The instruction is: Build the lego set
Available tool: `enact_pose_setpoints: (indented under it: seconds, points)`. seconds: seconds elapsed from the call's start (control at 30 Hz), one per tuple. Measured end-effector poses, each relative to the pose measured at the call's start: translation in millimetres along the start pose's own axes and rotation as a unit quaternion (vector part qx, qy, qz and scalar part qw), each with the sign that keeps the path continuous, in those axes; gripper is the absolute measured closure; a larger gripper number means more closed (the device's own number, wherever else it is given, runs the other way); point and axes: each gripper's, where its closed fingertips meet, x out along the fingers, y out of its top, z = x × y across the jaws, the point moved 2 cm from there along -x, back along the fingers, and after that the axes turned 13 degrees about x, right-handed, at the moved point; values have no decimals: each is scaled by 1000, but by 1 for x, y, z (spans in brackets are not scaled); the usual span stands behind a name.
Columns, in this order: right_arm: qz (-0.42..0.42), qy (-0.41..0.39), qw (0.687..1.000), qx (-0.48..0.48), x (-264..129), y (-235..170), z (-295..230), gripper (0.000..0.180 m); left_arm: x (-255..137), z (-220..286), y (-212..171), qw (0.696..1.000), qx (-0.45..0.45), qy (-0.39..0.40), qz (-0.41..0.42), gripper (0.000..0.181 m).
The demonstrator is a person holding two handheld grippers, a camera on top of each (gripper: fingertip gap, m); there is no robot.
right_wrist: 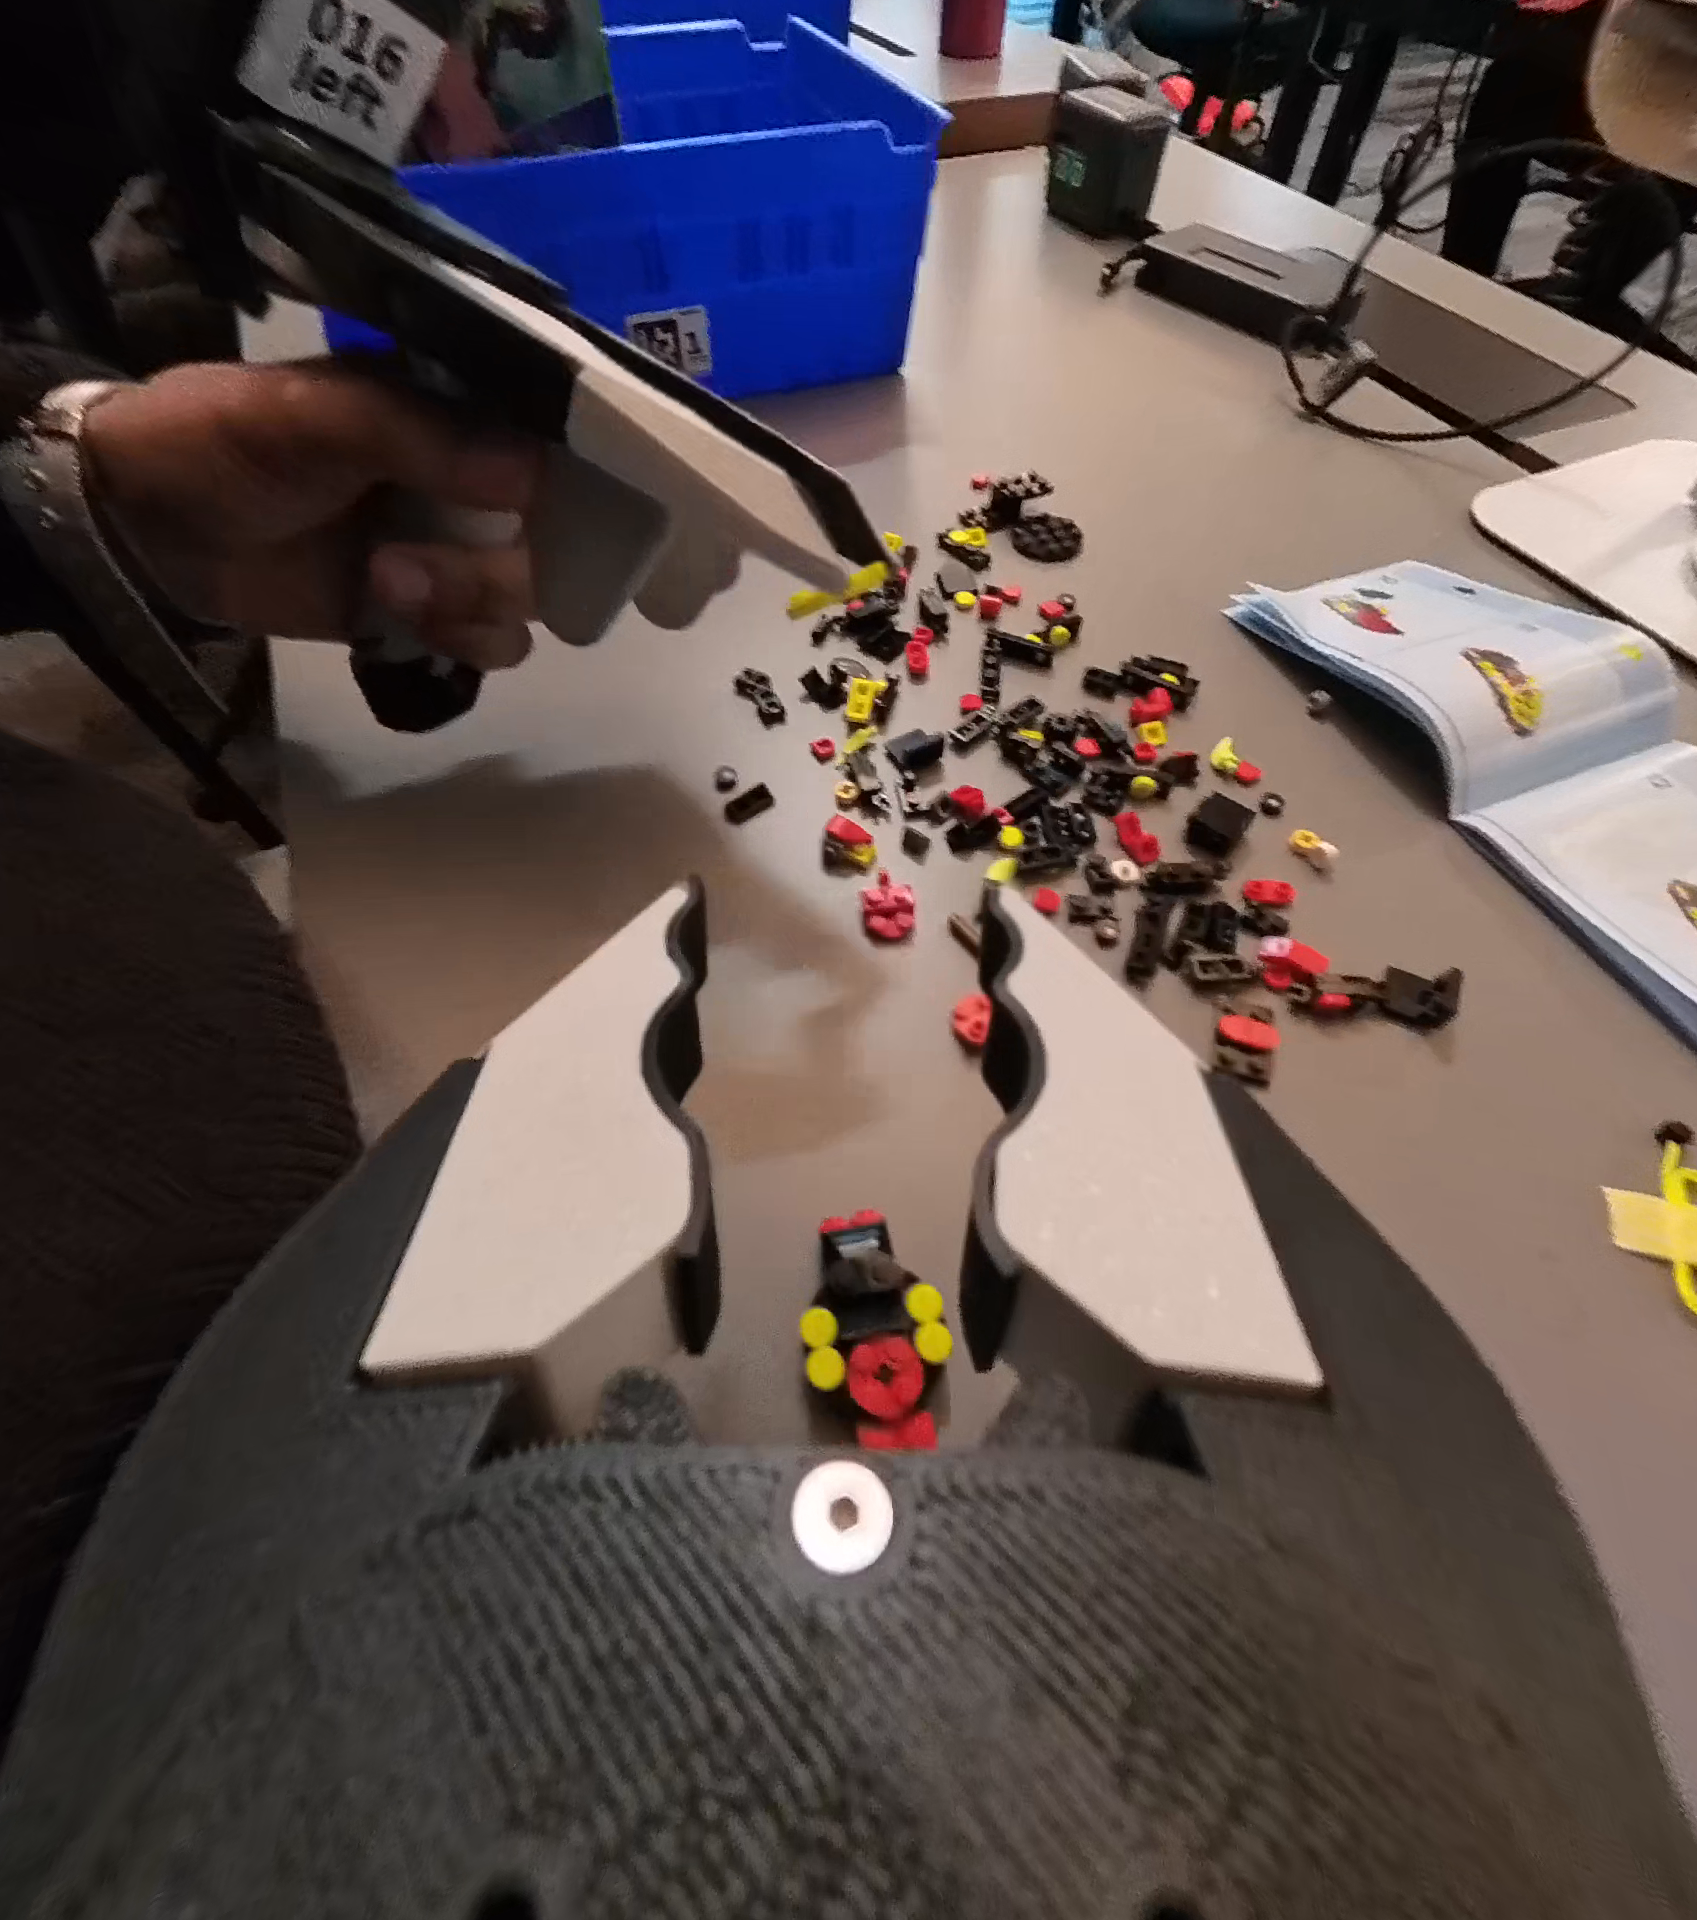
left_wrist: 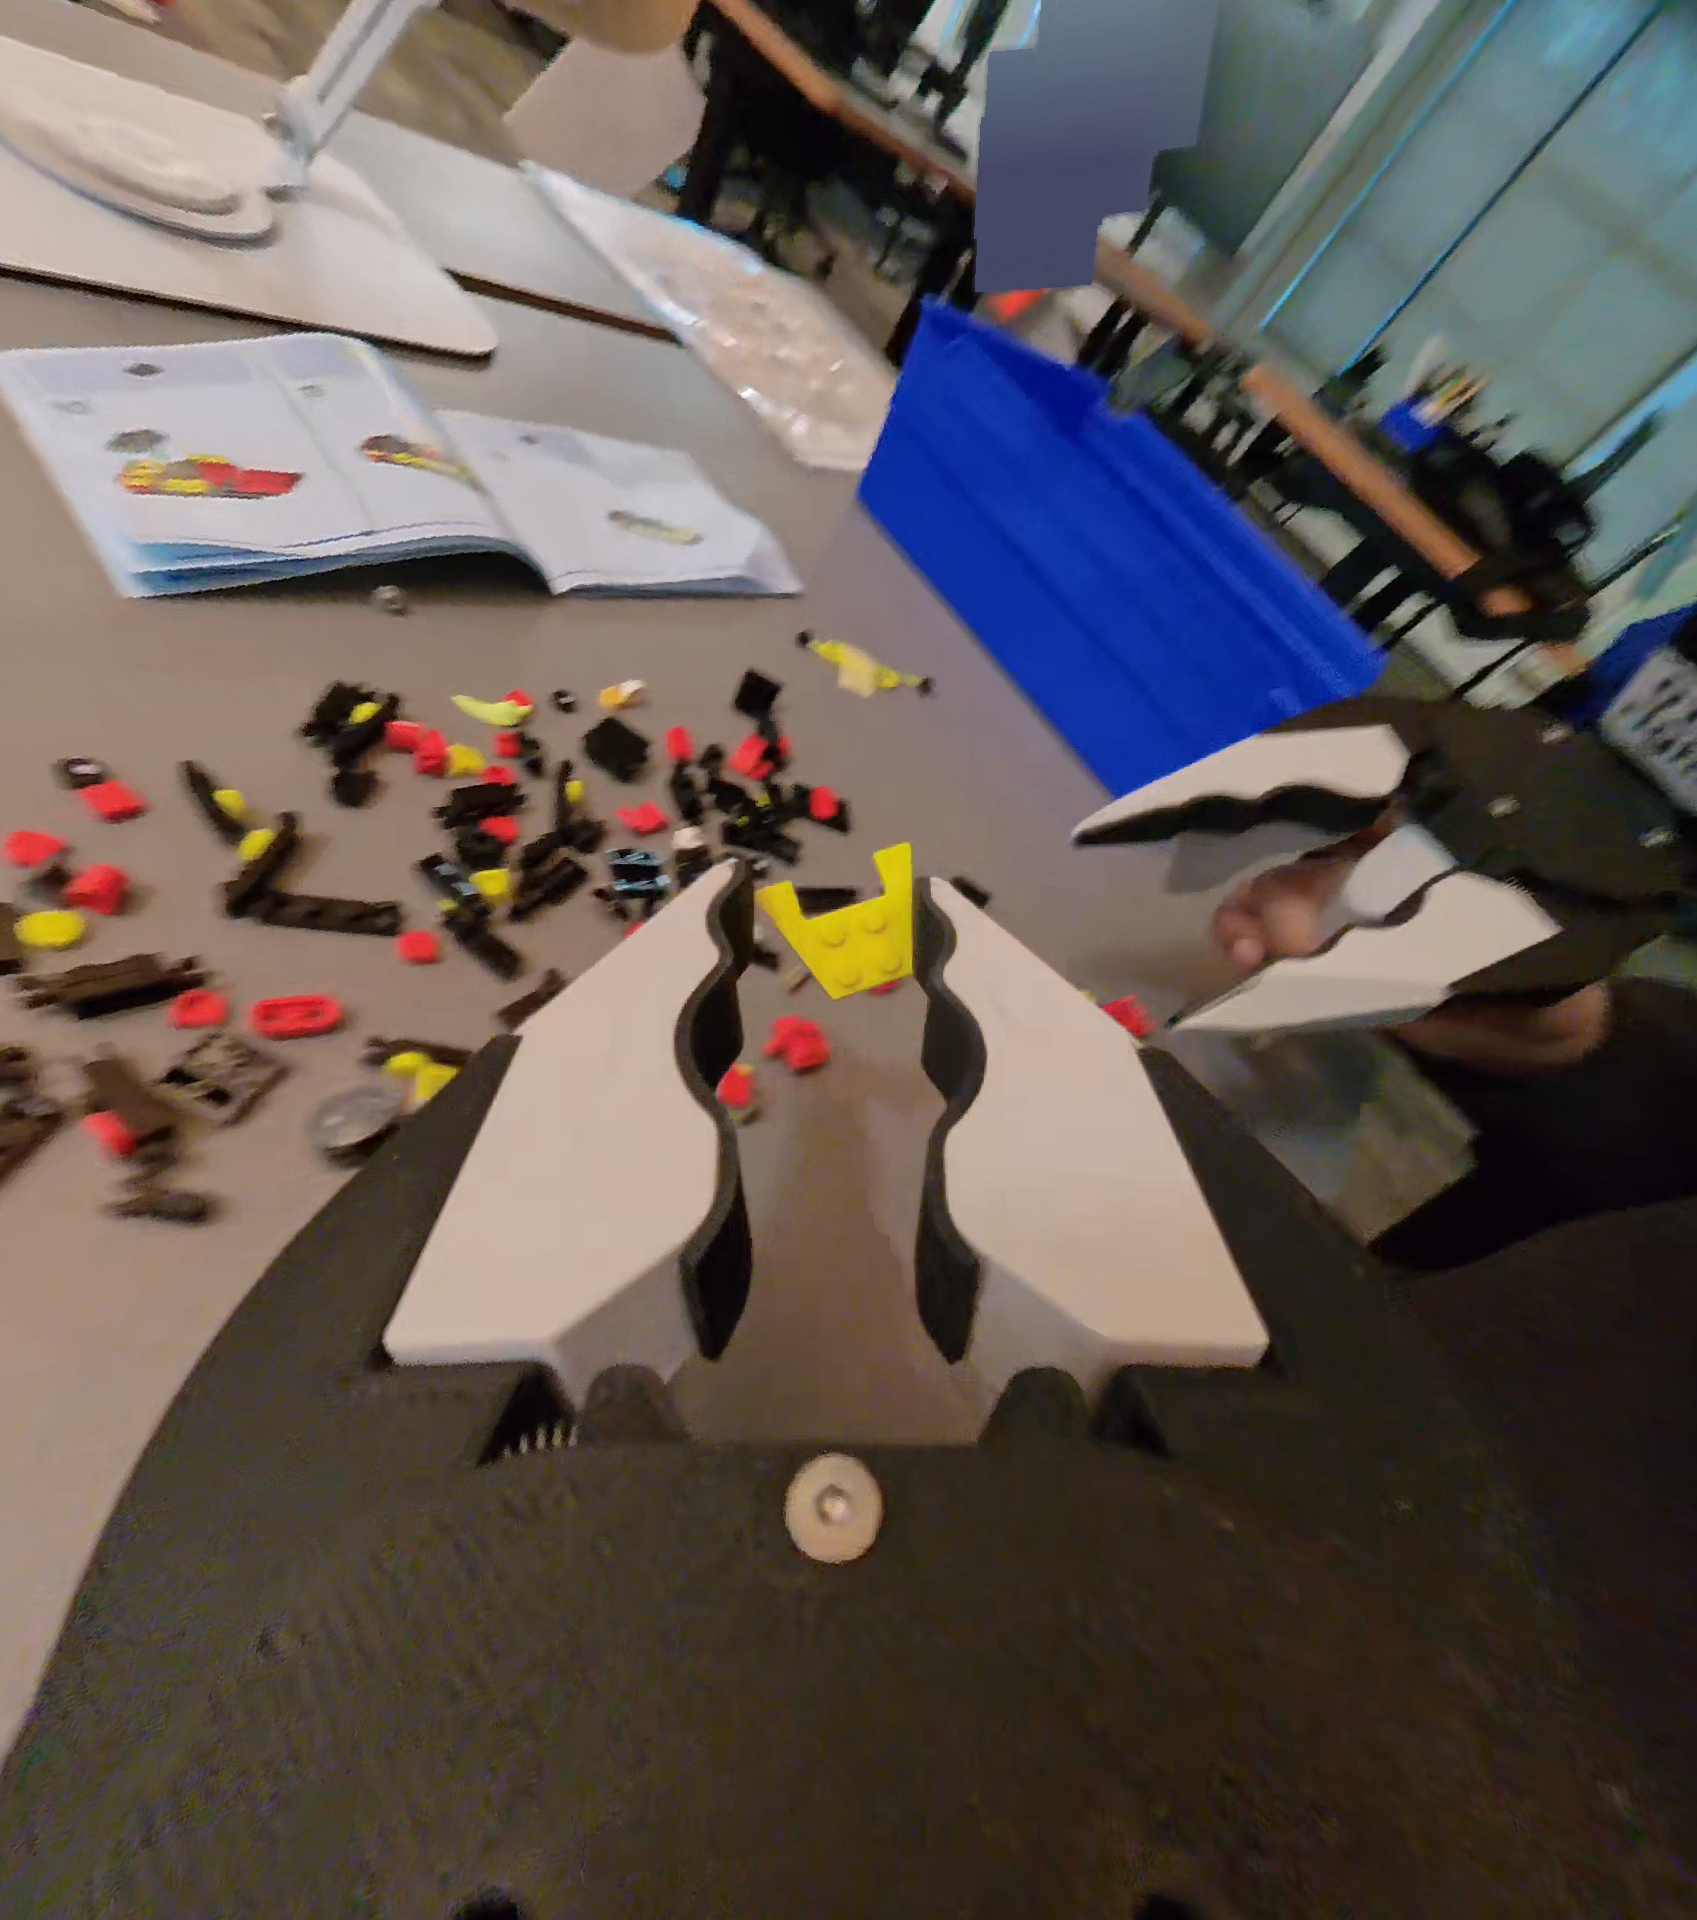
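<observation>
My left gripper [left_wrist: 833,894] is shut on a yellow wedge plate [left_wrist: 849,935] and holds it by its tips above the pile of loose black, red and yellow pieces [left_wrist: 511,831]. In the right wrist view the left gripper [right_wrist: 859,571] shows at the far edge of the pile [right_wrist: 1052,769] with the yellow plate [right_wrist: 839,597] in its tips. My right gripper [right_wrist: 842,899] is open and empty. A small black, red and yellow assembly [right_wrist: 875,1330] lies on the table beneath it, between the bases of its fingers. The right gripper [left_wrist: 1130,928] also shows open in the left wrist view.
An open instruction booklet [right_wrist: 1571,748] lies beyond the pile. A blue bin [right_wrist: 719,218] stands at the table's far side. A white lamp base [right_wrist: 1602,520], a clear plastic bag [left_wrist: 761,322] and a yellow cord with tape [right_wrist: 1696,1247] are also on the table. The left gripper's tips are roughly 9 centimetres from the right gripper's.
</observation>
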Motion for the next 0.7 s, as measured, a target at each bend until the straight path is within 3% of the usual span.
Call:
enact_pose_setpoints:
  seconds: [0.1,0.7]
  points:
    - [14,27,1000,-2,1,5,-16,139,2,14,8,999,-19,-29,38,153]
    - [34,9,999,27,-20,3,-14,135,33,68,4,984,-97,-143,46,153]
